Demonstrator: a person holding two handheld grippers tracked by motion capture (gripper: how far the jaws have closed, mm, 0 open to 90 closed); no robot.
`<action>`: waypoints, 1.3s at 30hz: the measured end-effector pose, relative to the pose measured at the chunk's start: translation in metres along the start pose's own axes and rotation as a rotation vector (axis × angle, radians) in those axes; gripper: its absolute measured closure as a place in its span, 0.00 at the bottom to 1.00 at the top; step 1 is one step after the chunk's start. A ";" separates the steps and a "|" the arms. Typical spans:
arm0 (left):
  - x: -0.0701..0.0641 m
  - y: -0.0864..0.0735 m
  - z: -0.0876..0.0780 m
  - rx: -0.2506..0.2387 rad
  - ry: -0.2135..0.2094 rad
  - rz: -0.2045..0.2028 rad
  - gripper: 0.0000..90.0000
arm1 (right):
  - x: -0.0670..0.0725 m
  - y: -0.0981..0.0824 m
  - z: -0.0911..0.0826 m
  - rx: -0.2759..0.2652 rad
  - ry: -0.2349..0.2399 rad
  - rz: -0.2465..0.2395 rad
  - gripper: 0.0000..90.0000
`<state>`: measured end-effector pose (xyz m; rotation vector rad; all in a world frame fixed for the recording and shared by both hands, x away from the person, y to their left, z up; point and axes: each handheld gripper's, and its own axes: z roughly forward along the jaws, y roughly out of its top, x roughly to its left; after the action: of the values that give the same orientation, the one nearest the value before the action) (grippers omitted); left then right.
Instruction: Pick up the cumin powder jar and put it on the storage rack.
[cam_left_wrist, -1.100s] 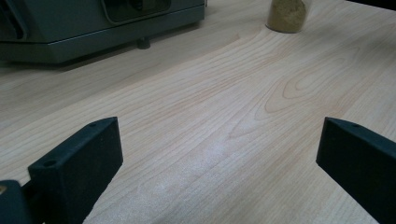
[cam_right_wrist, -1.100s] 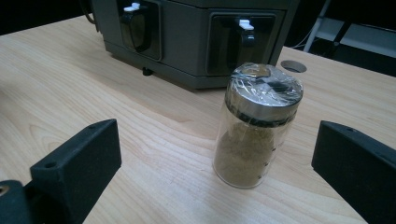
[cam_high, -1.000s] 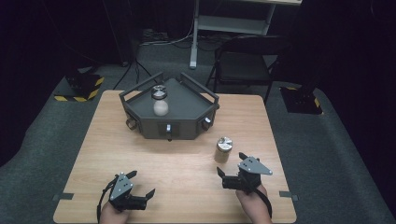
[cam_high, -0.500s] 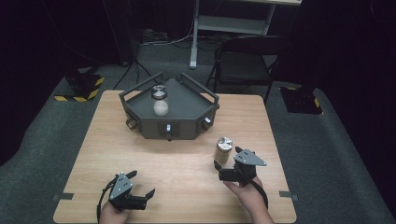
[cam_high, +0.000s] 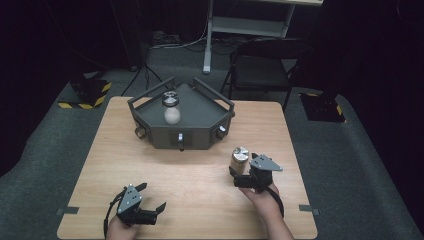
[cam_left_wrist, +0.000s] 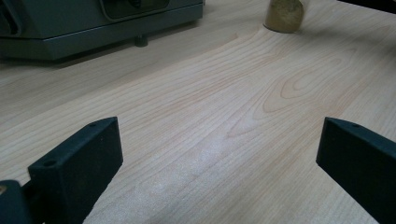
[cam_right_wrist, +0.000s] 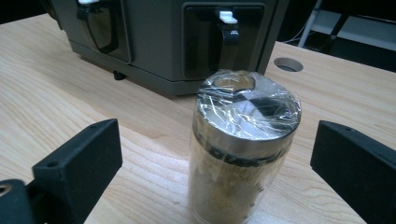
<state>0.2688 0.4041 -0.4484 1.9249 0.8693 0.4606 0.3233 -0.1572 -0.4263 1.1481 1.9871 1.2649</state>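
A small jar of brown powder, its metal lid wrapped in clear film, stands upright on the wooden table right of centre. My right gripper is open, one jaw on each side of the jar and neither touching it. From above, the right gripper sits just behind the jar. My left gripper rests open near the front left edge with nothing between its jaws. In the left gripper view the left gripper faces bare wood, with the jar far off.
A grey angular device with rails and front knobs stands at the table's back centre, a white-filled jar on top. Its front panels rise just beyond the brown jar. A cable hole lies in the table. A chair stands behind.
My right gripper has moved forward and left until the brown jar stands between its open jaws. The left gripper has stayed put.
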 end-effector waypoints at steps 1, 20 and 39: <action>0.000 0.000 0.000 0.000 0.000 0.000 0.01 | -0.001 -0.001 0.001 0.000 0.000 0.001 0.03; -0.001 0.000 0.000 0.000 0.000 0.004 0.01 | -0.010 -0.010 0.016 -0.040 -0.001 0.045 0.21; -0.002 0.000 0.000 0.000 0.003 0.006 0.01 | -0.010 -0.037 0.021 -0.154 -0.018 0.047 0.37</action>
<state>0.2677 0.4030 -0.4485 1.9272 0.8660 0.4675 0.3305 -0.1636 -0.4692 1.1330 1.8250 1.4000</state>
